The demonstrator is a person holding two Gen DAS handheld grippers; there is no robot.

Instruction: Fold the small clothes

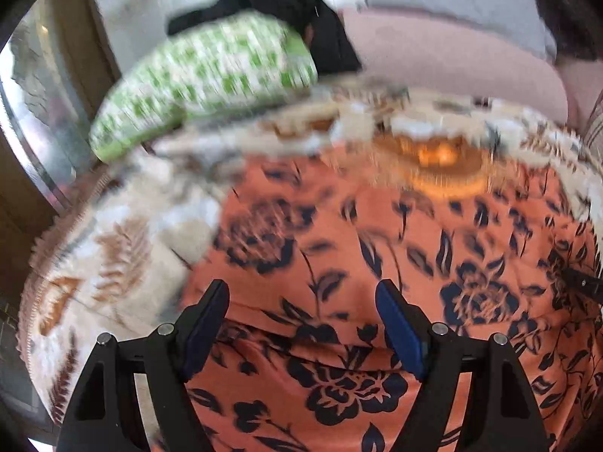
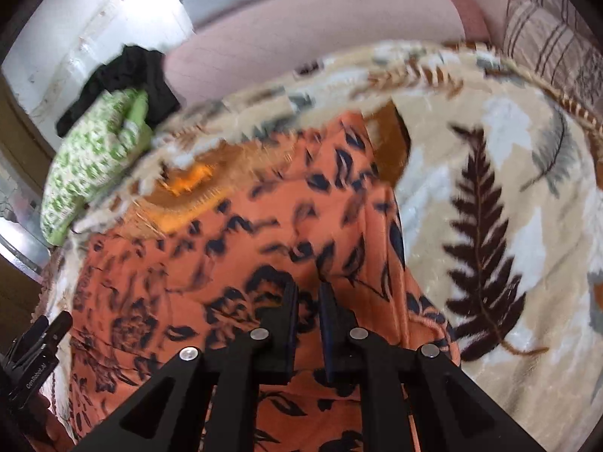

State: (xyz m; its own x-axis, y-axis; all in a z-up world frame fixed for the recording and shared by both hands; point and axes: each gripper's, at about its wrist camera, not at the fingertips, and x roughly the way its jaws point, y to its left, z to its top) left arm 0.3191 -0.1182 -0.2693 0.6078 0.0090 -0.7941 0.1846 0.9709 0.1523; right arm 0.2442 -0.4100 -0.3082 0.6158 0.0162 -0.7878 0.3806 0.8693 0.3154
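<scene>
Left tongs (image 1: 301, 293) wide apart over orange floral garment (image 1: 339, 245) — empty, right tongs (image 2: 307, 293) nearly closed, grip unclear.

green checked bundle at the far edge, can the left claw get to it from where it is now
Probably yes. The left claw is open and empty over the orange floral garment; only flat garment and leaf-print blanket lie before the green checked bundle. A black cloth lies behind it.

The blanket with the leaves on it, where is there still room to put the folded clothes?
The blanket lies bare to the right of the orange flowered garment, around the big dark fern print. A smaller bare patch sits left of the garment, below the green-and-white bundle. It is crowded at the far left corner, where that bundle and a black cloth are heaped.
</scene>
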